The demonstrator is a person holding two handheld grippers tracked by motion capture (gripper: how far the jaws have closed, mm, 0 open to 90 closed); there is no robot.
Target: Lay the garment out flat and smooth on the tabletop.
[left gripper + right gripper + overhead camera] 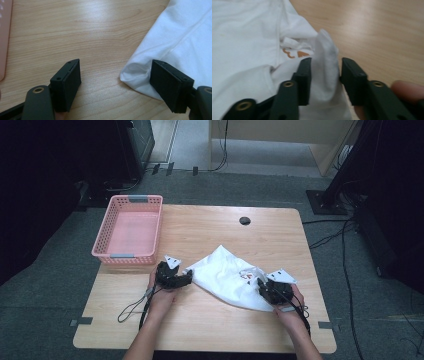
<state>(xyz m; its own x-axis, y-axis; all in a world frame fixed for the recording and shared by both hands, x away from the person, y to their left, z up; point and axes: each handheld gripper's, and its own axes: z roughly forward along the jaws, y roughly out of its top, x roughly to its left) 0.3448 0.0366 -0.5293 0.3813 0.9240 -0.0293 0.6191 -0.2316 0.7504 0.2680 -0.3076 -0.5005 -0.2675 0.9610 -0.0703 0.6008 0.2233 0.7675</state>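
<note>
On the table I see the white garment lying crumpled between my hands, right of the pink basket. It looks light, limp and soft, so I'd take hems or corners. My left gripper has its jaws spread at one corner, gripping nothing. My right gripper has a raised fold between loosened jaws.

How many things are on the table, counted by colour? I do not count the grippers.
White: 1, the cloth
Pink: 1, the basket
Total: 2
</note>
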